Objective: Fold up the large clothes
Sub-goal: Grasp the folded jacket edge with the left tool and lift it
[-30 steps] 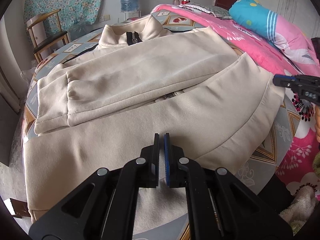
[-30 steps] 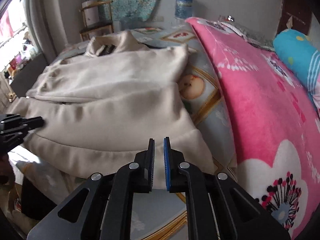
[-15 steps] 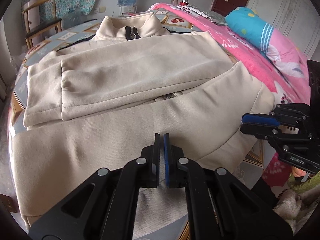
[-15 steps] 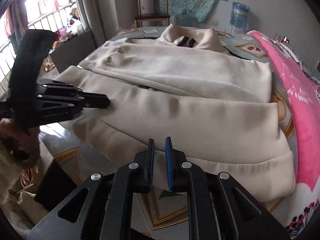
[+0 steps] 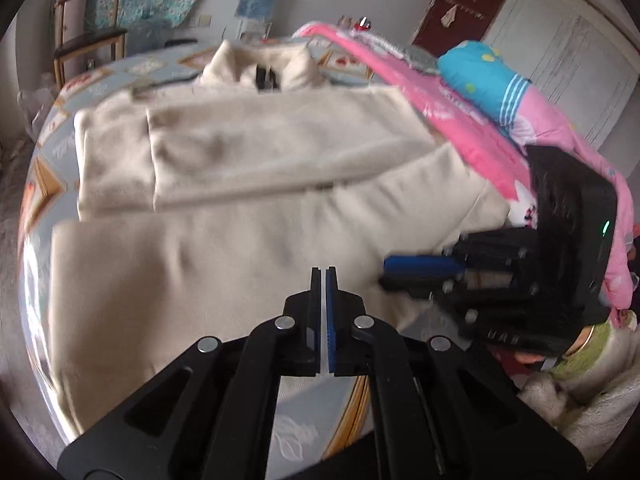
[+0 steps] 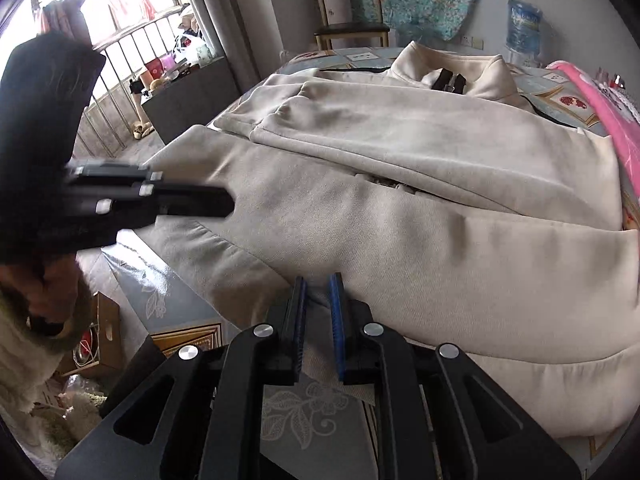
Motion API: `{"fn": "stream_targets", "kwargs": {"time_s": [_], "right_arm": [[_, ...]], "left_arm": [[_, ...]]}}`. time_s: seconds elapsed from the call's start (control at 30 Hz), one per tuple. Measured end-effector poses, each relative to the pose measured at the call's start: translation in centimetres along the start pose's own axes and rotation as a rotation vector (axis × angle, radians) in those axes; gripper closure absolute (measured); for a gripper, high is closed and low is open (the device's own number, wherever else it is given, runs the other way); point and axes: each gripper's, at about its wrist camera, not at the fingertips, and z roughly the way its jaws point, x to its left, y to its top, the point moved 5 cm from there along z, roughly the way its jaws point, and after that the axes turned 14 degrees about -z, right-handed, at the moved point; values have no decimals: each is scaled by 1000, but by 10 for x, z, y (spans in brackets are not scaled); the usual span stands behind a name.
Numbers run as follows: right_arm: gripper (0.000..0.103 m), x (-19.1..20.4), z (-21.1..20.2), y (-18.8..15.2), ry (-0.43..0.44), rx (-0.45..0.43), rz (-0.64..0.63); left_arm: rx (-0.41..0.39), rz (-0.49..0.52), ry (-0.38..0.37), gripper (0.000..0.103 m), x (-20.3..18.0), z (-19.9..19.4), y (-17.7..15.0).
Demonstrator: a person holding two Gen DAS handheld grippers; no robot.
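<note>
both poised at the cream jacket (image 6: 400, 208) hem for folding: left gripper (image 5: 324, 276) pressed together, right gripper (image 6: 318, 284) parted around fabric.

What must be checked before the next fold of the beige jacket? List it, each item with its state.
1. Right tool open at the hem: ok, jaws apart with cloth between them.
2. Left tool ready to grip: not ok, jaws shut and empty above the jacket.
3. Sleeve folded across the body: ok.
4. Right tool catches every hem layer: cannot tell.
5. Pink blanket off the jacket's edge: cannot tell, they meet closely.
</note>
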Motion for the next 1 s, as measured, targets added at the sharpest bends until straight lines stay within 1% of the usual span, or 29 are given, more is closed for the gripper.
{"fn": "stream_targets", "kwargs": {"time_s": [0.03,0.07,0.13,0.17,0.2,0.27,0.33,0.37,0.4,0.47,0.5,0.53,0.57,0.6,0.67,0.7,0.77,0.83,0.87,0.9,0.97,1.0], "right_arm": [[92,0,1,0,1,1,1],[92,-1,1,1,2,0,2],[92,-1,1,1,3,8,5],[92,0,1,1,-1,10,2],[92,1,1,1,-7,12,-6],[92,1,1,1,-9,7,-9],[92,-1,1,0,0,-2,3],[92,-2,1,0,5,-4,10],[92,-2,1,0,11,-5,17],[92,-2,1,2,5,9,13],[92,-1,0,4,-4,22,8],[92,1,-2,6,-16,31,1],[90,4,-5,10,-30,31,-10],[90,9,-12,16,-29,5,-23],[89,21,-23,25,12,-51,-35],[89,28,-26,30,32,-68,-49],[89,39,-20,31,40,-58,-89],[89,46,5,22,37,14,-114],[89,45,17,15,36,43,-110],[89,46,15,15,31,7,-113],[89,46,15,14,33,18,-111],[89,46,16,15,35,25,-105]], "left_arm": [[12,-6,25,100,5,8,-8],[-29,-21,2,100,6,3,-11],[-25,-68,-21,101,12,-4,-12],[-39,-92,-7,101,16,-11,-10],[-68,-88,25,101,19,-18,-9],[-121,-71,131,101,34,-32,-9],[-151,-121,265,101,67,-43,-9],[-153,-159,307,101,84,-47,-11],[-169,-213,243,101,97,-56,-12],[-180,-315,163,101,114,-66,-15],[-185,-335,145,101,117,-68,-15],[-189,-343,142,101,117,-69,-15],[-193,-340,151,101,117,-69,-15],[-199,-331,168,101,114,-68,-16],[-207,-326,179,101,111,-68,-16],[-214,-328,165,101,109,-70,-15],[-244,-316,141,101,104,-75,-13],[-271,-301,138,100,103,-76,-7],[-285,-300,157,100,106,-78,-4],[-290,-305,184,100,110,-77,-1],[-273,-318,259,100,123,-72,1],[-256,-324,283,101,131,-66,0]]}}
